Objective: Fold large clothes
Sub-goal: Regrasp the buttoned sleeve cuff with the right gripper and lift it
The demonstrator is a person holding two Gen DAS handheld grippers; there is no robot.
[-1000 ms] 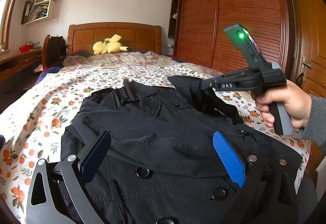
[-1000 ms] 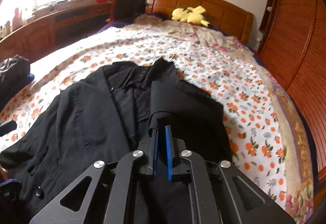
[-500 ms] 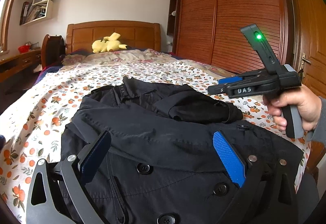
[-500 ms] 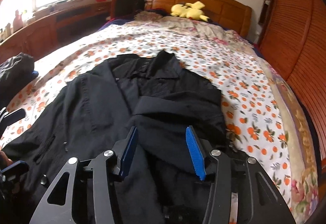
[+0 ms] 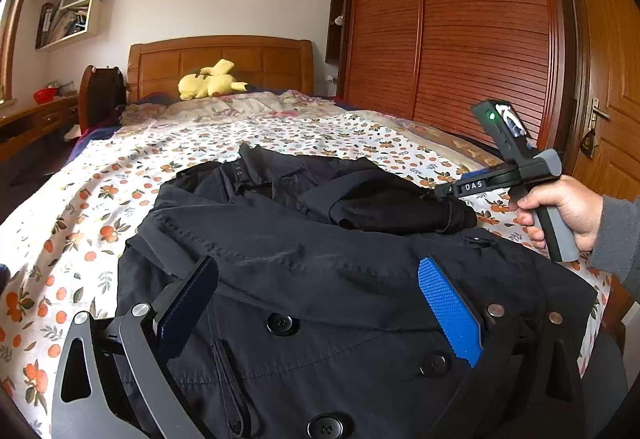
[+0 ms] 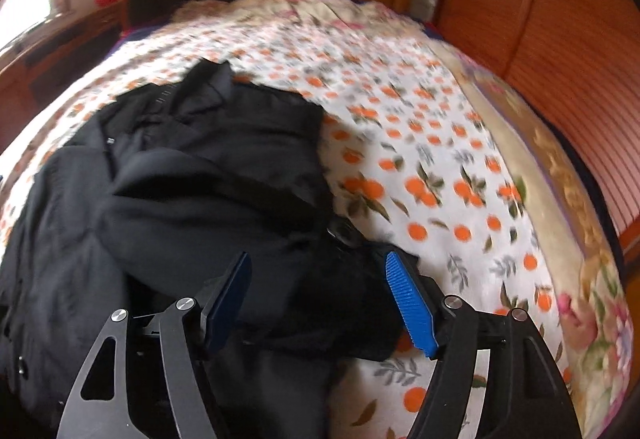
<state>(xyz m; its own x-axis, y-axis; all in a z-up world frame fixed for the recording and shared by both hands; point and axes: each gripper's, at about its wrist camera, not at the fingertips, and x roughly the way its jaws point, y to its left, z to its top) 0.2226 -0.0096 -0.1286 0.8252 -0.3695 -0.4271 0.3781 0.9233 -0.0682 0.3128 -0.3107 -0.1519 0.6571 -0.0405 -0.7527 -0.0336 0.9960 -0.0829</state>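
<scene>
A large black coat lies front up with its buttons showing on the orange-flowered bed sheet. One sleeve lies folded across its chest. My left gripper hovers open over the buttoned front, and its pads press on nothing. In the right wrist view my right gripper stands low over the coat's right edge beside the folded sleeve. Its jaws are opening; black cloth lies under and between them, not pinched. A hand holds that gripper at the coat's right side.
A yellow plush toy lies by the wooden headboard. A slatted wardrobe and a door stand close along the bed's right side. A desk runs along the left wall. Bare sheet stretches beyond the collar.
My right gripper opened and let go of the sleeve, which dropped folded onto the coat's chest. That gripper then swung right and down. My left gripper stayed in place.
</scene>
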